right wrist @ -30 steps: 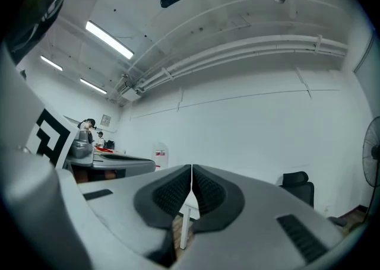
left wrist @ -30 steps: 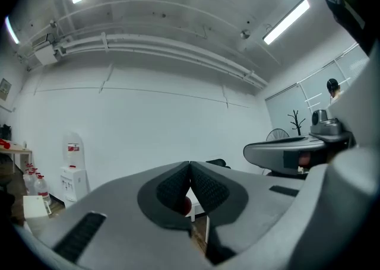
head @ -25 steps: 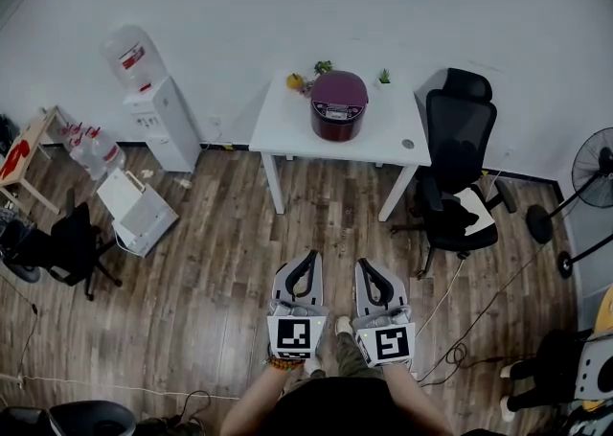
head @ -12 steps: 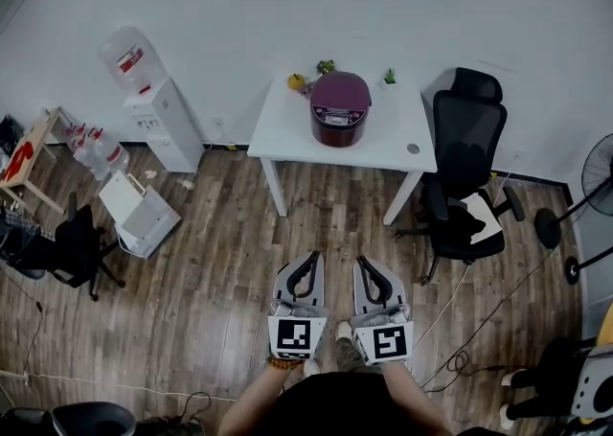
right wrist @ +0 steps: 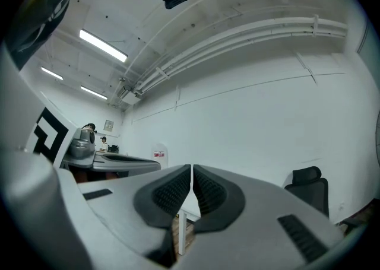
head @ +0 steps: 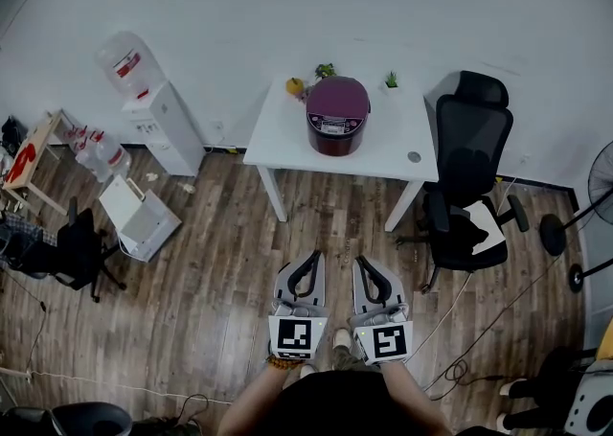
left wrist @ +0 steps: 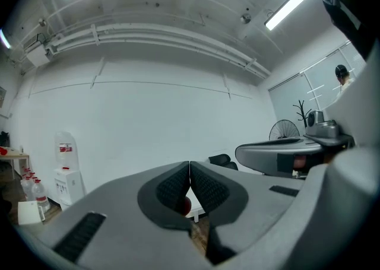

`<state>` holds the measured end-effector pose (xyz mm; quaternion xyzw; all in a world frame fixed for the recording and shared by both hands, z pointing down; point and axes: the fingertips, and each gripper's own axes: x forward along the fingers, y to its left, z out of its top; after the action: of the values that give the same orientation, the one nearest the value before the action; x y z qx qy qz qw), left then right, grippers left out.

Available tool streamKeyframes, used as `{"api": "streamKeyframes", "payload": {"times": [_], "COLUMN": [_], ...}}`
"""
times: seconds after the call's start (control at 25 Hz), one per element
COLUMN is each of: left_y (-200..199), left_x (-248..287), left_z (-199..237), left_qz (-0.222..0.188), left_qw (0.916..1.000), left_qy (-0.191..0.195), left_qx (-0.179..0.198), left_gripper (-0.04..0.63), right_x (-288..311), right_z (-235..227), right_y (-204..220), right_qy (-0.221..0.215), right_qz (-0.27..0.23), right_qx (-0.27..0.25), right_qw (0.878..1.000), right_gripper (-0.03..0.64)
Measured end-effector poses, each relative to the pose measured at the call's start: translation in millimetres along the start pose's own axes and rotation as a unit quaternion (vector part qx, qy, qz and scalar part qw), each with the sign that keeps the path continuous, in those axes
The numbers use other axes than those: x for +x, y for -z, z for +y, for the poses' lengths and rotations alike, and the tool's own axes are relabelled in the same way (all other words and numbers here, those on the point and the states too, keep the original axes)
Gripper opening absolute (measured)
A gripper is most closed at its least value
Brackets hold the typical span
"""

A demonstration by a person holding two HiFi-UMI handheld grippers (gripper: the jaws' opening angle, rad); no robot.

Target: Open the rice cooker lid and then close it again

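A dark purple rice cooker point(head: 337, 115) with its lid down stands on a white table point(head: 287, 142) against the far wall. Both grippers are held side by side over the wooden floor, well short of the table. My left gripper point(head: 309, 260) is shut with nothing in it, its pads point(left wrist: 176, 187) touching. My right gripper point(head: 363, 263) is also shut and empty, its pads point(right wrist: 209, 191) together. In the left gripper view a sliver of the cooker point(left wrist: 186, 205) shows below the jaws. In the right gripper view a white table leg point(right wrist: 182, 233) shows below the jaws.
A black office chair point(head: 465, 185) stands right of the table. A water dispenser point(head: 153, 113) stands at the left wall, with a white box point(head: 140, 217) and spare bottles point(head: 96, 151) nearby. Small plants point(head: 324, 70) and an orange object point(head: 294, 85) sit behind the cooker. Cables point(head: 460, 353) lie on the floor at right.
The table and cooker sit lower in the head view than a second ago, so I have come closer. Both grippers stay shut, side by side.
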<state>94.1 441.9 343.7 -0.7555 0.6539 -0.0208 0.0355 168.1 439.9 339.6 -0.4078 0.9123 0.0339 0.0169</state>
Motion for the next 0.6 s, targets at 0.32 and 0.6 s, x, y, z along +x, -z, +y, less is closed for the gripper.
{"api": "streamKeyframes", "payload": {"times": [0.32, 0.6], "left_y": [4, 10], "left_x": [38, 53], "left_z": [-12, -14], "left_qz": [0.002, 0.01], "left_qw": [0.9999, 0.9991], "left_qy": [-0.015, -0.042], "left_qx": [0.007, 0.005], "left_gripper": [0.025, 0.025], "right_x": [15, 29], "right_z": [-38, -63], "right_y": [10, 20], "right_qy": [-0.015, -0.039], "right_qz": [-0.001, 0.007], "right_qx": [0.007, 0.002], "right_qw": [1.0, 0.999], "right_gripper": [0.029, 0.029]}}
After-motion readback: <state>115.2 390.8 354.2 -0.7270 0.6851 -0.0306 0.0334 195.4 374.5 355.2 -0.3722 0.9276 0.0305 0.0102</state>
